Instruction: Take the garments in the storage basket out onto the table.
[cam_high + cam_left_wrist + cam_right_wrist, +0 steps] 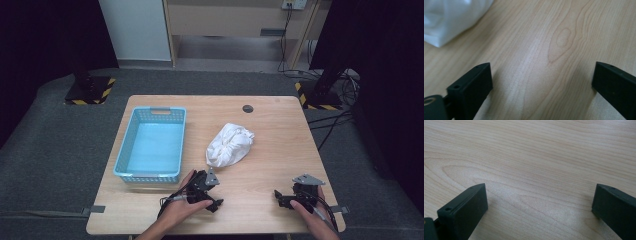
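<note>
A white cloth [230, 145] is seen bunched up near the table's [270, 130] middle, just right of a blue basket [151, 144], w/ a gap of bare wood between them. The basket is set at the table's left side. The left gripper [214, 199] is held low at the near edge, in front of the cloth & just right of the basket's near corner; cloth not touched. In the left gripper view its jaws are spread wide w/ nothing but wood grain between them, and the cloth [451, 17] is shown at the top left corner, apart from the jaw tips. The right gripper [282, 199] is held at the near right of the table, well apart from the cloth. In the right gripper view its jaws are likewise spread wide, only bare tabletop between them. A small dark round spot [247, 108] is seen near the far edge.
</note>
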`<state>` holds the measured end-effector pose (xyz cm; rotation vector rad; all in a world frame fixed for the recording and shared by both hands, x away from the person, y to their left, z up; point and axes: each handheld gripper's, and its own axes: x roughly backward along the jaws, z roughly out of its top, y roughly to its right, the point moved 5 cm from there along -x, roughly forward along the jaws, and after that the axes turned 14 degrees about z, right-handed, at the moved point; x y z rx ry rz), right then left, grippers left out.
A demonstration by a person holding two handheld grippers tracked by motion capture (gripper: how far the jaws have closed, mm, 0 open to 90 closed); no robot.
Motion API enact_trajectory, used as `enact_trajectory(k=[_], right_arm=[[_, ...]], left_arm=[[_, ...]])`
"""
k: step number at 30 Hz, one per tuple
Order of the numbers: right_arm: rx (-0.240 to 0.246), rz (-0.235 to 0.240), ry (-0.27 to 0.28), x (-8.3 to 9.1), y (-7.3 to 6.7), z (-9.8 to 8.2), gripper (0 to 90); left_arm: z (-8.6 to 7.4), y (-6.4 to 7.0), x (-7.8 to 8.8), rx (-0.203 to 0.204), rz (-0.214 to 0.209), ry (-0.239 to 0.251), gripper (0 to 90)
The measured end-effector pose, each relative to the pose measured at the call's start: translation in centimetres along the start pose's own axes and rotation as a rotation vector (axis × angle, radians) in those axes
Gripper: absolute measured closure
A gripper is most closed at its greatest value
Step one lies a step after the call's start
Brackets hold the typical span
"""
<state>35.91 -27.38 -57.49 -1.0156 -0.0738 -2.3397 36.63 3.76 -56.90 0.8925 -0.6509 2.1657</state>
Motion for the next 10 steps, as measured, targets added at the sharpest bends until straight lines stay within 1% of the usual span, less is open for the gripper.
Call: enact_trajectory(k=[2,7,10], right_arm=[[0.0,0.0,0.0,0.0,0.0,0.0,0.1],[-0.002,-0.002,0.001,-0.01,-0.01,0.0,0.1],[-0.004,-0.003,0.001,-0.02,-0.02,0.01,0.1]], left_arm=[[-0.12,-0.12,0.02,0.005,0.003,0.008,0.3],[-0.43,-0.02,-0.2,0.036,0.014,0.079,0.0],[-0.43,0.0,-0.21,0.037,0.016,0.078,0.0]])
